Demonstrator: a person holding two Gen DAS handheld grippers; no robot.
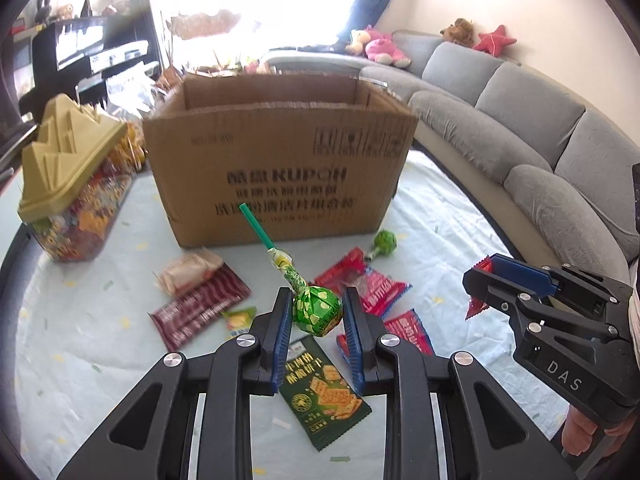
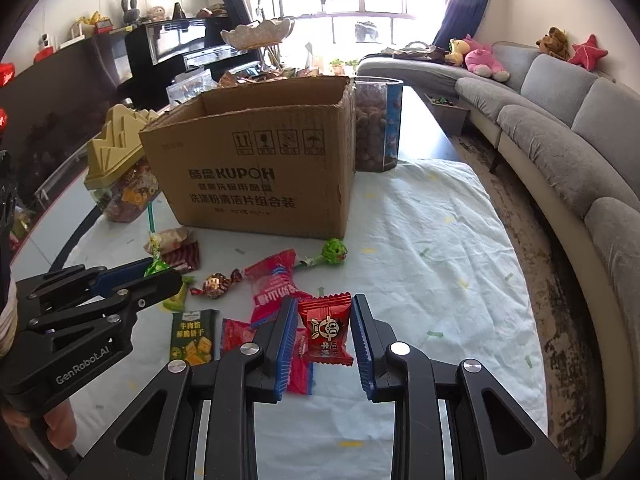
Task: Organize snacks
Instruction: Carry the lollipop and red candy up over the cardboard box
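Blue pads of the left gripper (image 1: 317,312) press on a green lollipop (image 1: 317,311), so the jaws grip it above the desk (image 1: 80,340), its stick pointing to the far cardboard box (image 1: 280,168). A dark green cracker packet (image 1: 324,396) lies beneath. From the right wrist, the right gripper (image 2: 325,330) holds a red candy packet (image 2: 326,330) between closed jaws, the box far behind, more snacks lying at left.
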